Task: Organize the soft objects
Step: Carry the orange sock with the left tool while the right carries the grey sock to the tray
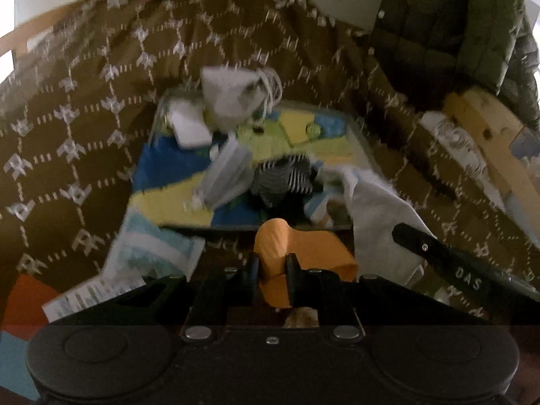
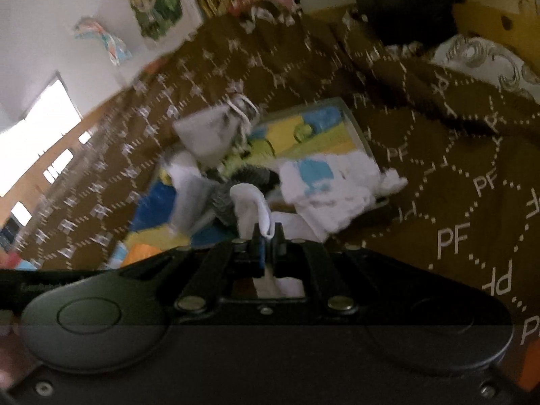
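"PF" is repeated in white across the brown patterned bedspread (image 2: 449,175); "DAS" is read on the right tongs (image 2: 268,231) in the left view; a clear shallow plastic tray (image 1: 362,141) with a colourful base is seen on the bed, holding a striped black-and-white cloth (image 1: 287,177), a white drawstring pouch (image 1: 229,96) and blurred white pieces; an orange rolled cloth (image 1: 273,246) is clamped in the left tongs (image 1: 272,265); a white thin cloth (image 2: 251,202) is pinched by the right tongs, at the tray's near edge.

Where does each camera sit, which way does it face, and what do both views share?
Left wrist: rides the left gripper, facing the tray on the brown blanket; jaws clamp an orange cloth.
Right wrist: rides the right gripper, tilted toward the tray; jaws pinch a white cloth.
Shared: tray, blanket, striped cloth, drawstring bag.
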### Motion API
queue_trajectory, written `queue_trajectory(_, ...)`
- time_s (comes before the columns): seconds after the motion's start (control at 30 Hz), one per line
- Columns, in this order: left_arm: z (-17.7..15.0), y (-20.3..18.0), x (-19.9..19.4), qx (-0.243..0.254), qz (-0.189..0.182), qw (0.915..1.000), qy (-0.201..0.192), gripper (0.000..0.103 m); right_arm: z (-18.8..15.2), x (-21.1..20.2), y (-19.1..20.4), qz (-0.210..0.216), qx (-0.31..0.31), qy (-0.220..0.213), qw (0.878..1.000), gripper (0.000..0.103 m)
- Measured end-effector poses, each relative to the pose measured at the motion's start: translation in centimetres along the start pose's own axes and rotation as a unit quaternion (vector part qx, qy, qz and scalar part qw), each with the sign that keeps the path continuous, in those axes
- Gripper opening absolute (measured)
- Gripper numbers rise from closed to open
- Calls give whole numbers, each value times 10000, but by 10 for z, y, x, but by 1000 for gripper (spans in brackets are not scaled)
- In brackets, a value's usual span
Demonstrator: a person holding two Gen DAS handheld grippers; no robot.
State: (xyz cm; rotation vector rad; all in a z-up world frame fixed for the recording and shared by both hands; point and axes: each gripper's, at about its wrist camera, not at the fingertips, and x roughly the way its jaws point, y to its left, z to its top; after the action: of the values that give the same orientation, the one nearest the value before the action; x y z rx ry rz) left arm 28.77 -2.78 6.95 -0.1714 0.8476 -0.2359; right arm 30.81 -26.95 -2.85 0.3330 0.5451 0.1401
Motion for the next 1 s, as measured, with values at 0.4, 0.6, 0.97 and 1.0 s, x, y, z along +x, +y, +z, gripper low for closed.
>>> queue_trajectory(0.4, 60, -13, -22, 133, 164, 9946, -1018, 17, 61, -46, -10, 696, 150, -1162, 9907, 0)
queue_trajectory(0.6, 80, -3, 14, -130, 230, 9901, -1382, 17, 91, -16, -30, 1025, 949, -1491, 9789, 0)
queue_trajectory(0.97, 101, 8, 75, 56, 470, 9886, -1429, 17, 76, 61, -54, 890, 1442, -1165, 9786, 0)
queue_trajectory(1.0, 101, 8, 78, 23, 467, 9887, -1427, 18, 73, 65, -53, 844, 1450, -1133, 9793, 0)
